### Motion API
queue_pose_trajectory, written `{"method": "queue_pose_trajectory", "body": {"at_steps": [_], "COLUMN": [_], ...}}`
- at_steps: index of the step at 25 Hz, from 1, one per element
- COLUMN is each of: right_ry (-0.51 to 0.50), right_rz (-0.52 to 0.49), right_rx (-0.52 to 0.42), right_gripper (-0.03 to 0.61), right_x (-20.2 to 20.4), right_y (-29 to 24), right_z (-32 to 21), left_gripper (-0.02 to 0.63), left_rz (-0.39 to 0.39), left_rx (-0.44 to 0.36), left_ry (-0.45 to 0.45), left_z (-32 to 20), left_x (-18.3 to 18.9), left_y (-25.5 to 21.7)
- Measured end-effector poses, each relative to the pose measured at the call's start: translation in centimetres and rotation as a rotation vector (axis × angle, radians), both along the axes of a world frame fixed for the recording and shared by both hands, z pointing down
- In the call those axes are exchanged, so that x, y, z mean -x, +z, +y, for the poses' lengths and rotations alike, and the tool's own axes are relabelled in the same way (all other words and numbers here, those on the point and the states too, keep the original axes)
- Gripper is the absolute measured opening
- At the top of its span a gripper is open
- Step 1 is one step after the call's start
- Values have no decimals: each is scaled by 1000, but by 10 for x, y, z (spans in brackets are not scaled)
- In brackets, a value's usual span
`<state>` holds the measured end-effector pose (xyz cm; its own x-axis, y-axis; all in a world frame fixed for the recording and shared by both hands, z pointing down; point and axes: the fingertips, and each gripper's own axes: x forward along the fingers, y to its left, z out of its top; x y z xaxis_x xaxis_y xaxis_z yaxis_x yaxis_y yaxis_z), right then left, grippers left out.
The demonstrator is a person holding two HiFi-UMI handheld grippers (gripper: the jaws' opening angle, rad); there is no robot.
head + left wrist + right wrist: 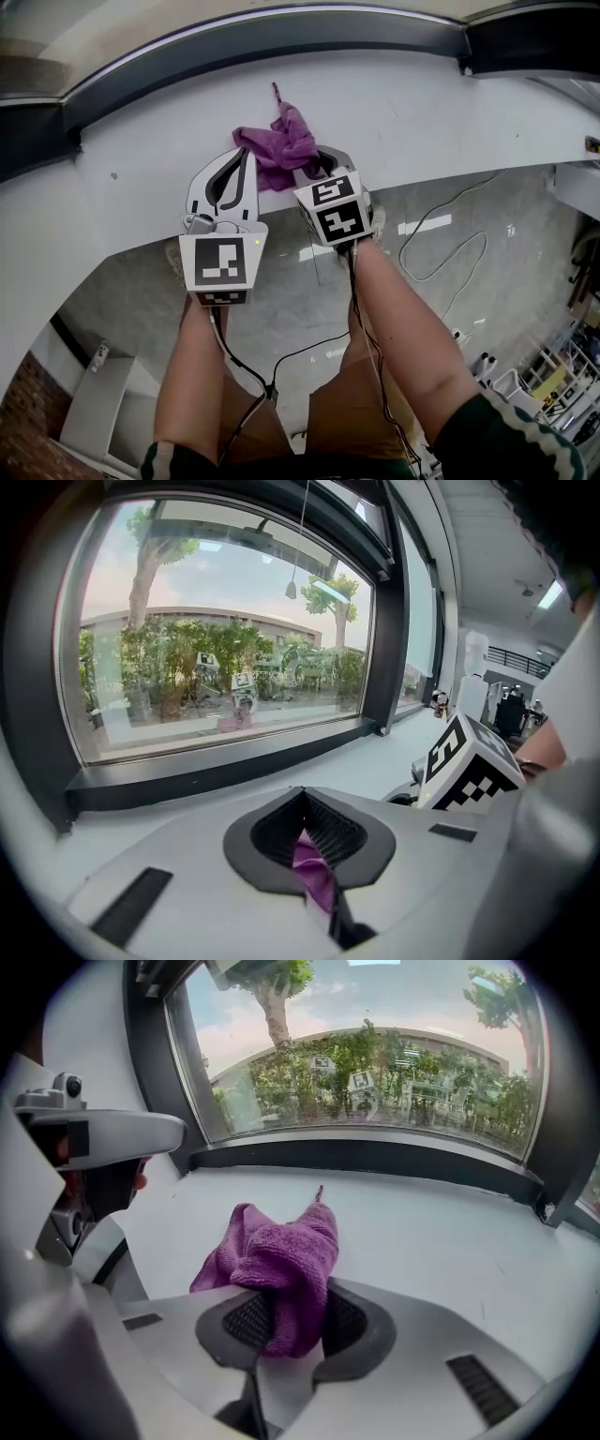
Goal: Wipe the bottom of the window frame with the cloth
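In the head view we are looking down on a white sill (422,112) where the purple cloth (281,145) is lying bunched near the sill's near edge. The left gripper (244,155) and the right gripper (323,164) are meeting it side by side. The dark window frame (281,33) is running along the sill's far edge, well apart from the cloth with bare sill between. In the left gripper view we are seeing the jaws pressed together on only a thin sliver of cloth (317,878). The frame's bottom rail (225,761) is stretching left to right straight ahead, and the right gripper's marker cube (469,766) is sitting just beside us. In the right gripper view the jaws are pinching the thick fold of the cloth (281,1269), most of which is heaping up ahead of them toward the rail (375,1157). We are judging that the coming move turns on this: the rail is lying forward of both grippers, its long axis crossing the line of the jaws. So the cloth needs carrying ahead to the far edge before any sideways stroke, and the right gripper, holding the bulk, is the better placed to lead.
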<state>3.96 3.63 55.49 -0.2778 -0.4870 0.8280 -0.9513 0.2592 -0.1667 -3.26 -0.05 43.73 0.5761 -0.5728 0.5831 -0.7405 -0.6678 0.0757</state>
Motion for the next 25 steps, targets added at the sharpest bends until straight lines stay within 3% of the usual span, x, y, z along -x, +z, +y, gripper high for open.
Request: {"method": "queue_pose_trajectory", "body": {"at_steps": [11, 25], "right_ry": [-73, -162], "right_rz": [-3, -9], "right_rx": [29, 14], "right_gripper": [110, 110], "right_x": [49, 130], "right_y": [5, 0], "right_z": [-7, -25], "left_gripper": [9, 9], "left_rz": [6, -17], "left_rx": [32, 18], "left_ry": [-75, -172], "left_z": [-9, -18], "left_x": [41, 127], "left_y": [-1, 9]}}
